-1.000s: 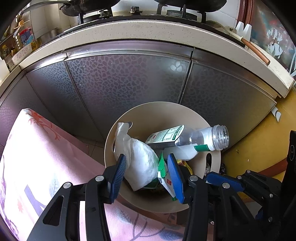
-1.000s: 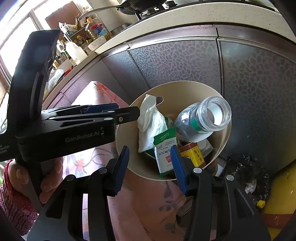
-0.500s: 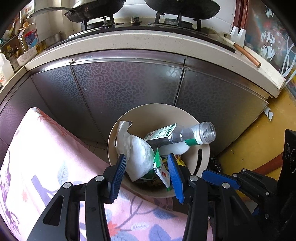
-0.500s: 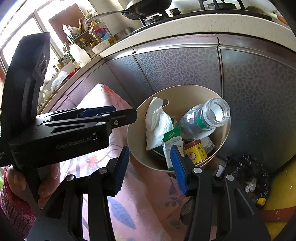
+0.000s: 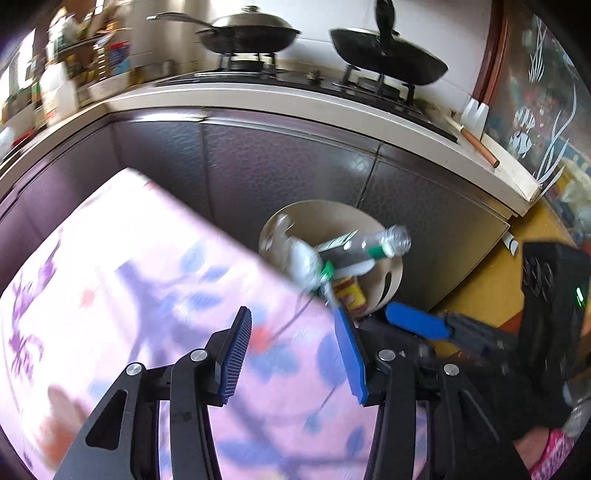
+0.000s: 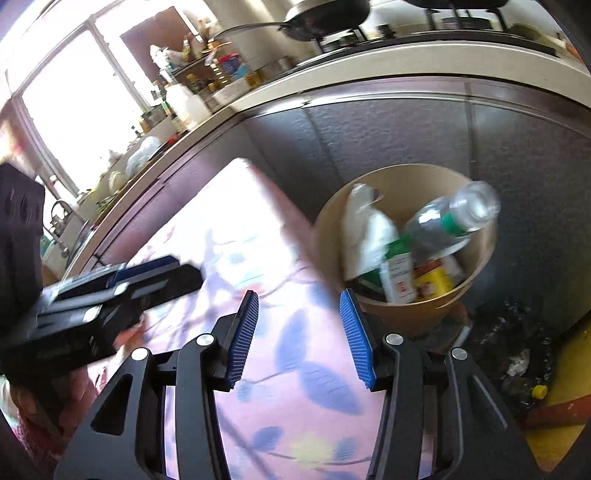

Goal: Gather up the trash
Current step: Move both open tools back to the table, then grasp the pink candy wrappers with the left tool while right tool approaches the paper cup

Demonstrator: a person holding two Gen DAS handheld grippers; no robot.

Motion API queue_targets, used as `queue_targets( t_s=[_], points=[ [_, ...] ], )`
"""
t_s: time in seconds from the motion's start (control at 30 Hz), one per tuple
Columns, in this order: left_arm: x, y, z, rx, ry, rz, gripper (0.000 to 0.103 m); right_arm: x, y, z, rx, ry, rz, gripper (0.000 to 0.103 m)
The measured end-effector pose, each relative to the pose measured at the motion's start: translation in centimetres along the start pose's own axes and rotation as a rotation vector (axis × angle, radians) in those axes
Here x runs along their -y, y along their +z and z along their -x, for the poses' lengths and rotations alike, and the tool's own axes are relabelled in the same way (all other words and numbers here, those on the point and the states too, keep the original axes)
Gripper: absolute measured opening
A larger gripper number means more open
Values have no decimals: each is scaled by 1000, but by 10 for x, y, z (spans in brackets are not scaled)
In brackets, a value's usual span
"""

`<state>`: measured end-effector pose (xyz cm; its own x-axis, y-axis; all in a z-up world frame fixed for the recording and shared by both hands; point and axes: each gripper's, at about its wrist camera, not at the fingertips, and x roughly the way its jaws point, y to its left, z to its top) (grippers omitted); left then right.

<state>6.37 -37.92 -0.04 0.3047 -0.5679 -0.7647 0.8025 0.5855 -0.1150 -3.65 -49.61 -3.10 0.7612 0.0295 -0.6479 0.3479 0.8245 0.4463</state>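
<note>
A beige round trash bin [image 5: 391, 273] [image 6: 406, 314] stands on the floor against the dark cabinets. It holds a clear plastic bottle [image 5: 384, 242] [image 6: 454, 218], a white crumpled bag [image 5: 303, 258] [image 6: 365, 236], a green-and-white packet [image 6: 397, 269] and a yellow-red box [image 6: 432, 280]. My left gripper [image 5: 291, 354] is open and empty over the pink floral tablecloth [image 5: 147, 295]. My right gripper [image 6: 303, 332] is open and empty over the same cloth [image 6: 295, 387], left of the bin. The left gripper also shows in the right wrist view [image 6: 110, 295].
The kitchen counter [image 5: 295, 99] with two black pans [image 5: 251, 33] on the stove runs behind the bin. Bottles and jars [image 6: 192, 92] crowd the counter at left. Small litter lies on the dark floor [image 6: 517, 365] right of the bin.
Both grippers have pulled back and up from the bin to over the tablecloth. The bin now looks smaller and sits to the right. Both stay open and empty.
</note>
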Motion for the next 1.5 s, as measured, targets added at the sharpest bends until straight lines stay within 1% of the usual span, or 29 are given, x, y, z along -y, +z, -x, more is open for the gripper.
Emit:
queue_targets(
  t_s=[0.23, 0.4, 0.47, 0.5, 0.53, 0.57, 0.6, 0.63, 0.7, 0.73, 0.77, 0.8, 0.87, 0.93, 1.0, 1.1, 1.17, 1.23, 1.3, 1.33, 1.37, 1.4, 1.43, 1.47, 1.5],
  points=[
    [-64, -71, 60, -7, 86, 99, 47, -69, -27, -19, -51, 97, 65, 46],
    [-113, -126, 115, 0, 160, 179, 47, -120, -46, -34, -100, 156, 133, 46],
    [-140, -156, 142, 2, 210, 246, 47, -141, -54, -40, -118, 176, 162, 46],
    [-147, -164, 148, 0, 226, 265, 49, -150, -56, -42, -125, 183, 173, 46],
    [-161, -181, 160, -2, 258, 310, 51, -163, -60, -46, -135, 193, 190, 46],
    [-170, -193, 166, -3, 274, 342, 52, -175, -63, -49, -141, 201, 207, 46],
    [-177, -204, 172, -3, 282, 370, 57, -188, -66, -51, -146, 208, 231, 46],
    [-185, -217, 177, -3, 289, 409, 59, -197, -67, -53, -149, 210, 251, 46],
    [-197, -238, 180, -10, 289, 468, 59, -221, -71, -56, -150, 209, 310, 47],
    [-201, -245, 179, -14, 283, 484, 59, -239, -74, -58, -145, 200, 358, 47],
    [-204, -250, 176, -19, 273, 501, 59, -252, -77, -60, -137, 191, 392, 51],
    [-208, -255, 172, -25, 255, 522, 59, -266, -79, -63, -125, 175, 429, 54],
    [-208, -257, 165, -22, 231, 538, 60, -289, -80, -67, -100, 146, 492, 64],
    [-206, -255, 159, -8, 216, 536, 65, -312, -84, -72, -60, 105, 565, 69],
    [-202, -251, 154, 9, 214, 517, 71, -330, -88, -81, -30, 54, 643, 71],
    [-197, -245, 144, 14, 230, 478, 71, -353, -98, -104, -21, -39, 764, 71],
    [-194, -242, 137, 5, 244, 465, 71, -356, -101, -113, -23, -86, 808, 71],
    [-193, -240, 133, 4, 255, 452, 70, -352, -103, -116, -14, -125, 825, 70],
    [-191, -238, 130, 5, 269, 440, 70, -344, -101, -114, -14, -133, 808, 68],
    [-191, -238, 130, 7, 275, 435, 70, -336, -97, -111, -15, -133, 783, 64],
    [-191, -238, 130, 8, 279, 432, 70, -329, -93, -109, -21, -130, 765, 56],
    [-191, -237, 129, 9, 285, 428, 70, -324, -91, -107, -27, -127, 748, 51],
    [-191, -237, 128, 8, 292, 425, 69, -314, -86, -105, -37, -122, 719, 43],
    [-192, -238, 128, 6, 301, 421, 68, -309, -84, -104, -40, -123, 704, 38],
    [-193, -238, 127, 3, 309, 420, 67, -301, -81, -101, -37, -131, 680, 37]
  ],
)
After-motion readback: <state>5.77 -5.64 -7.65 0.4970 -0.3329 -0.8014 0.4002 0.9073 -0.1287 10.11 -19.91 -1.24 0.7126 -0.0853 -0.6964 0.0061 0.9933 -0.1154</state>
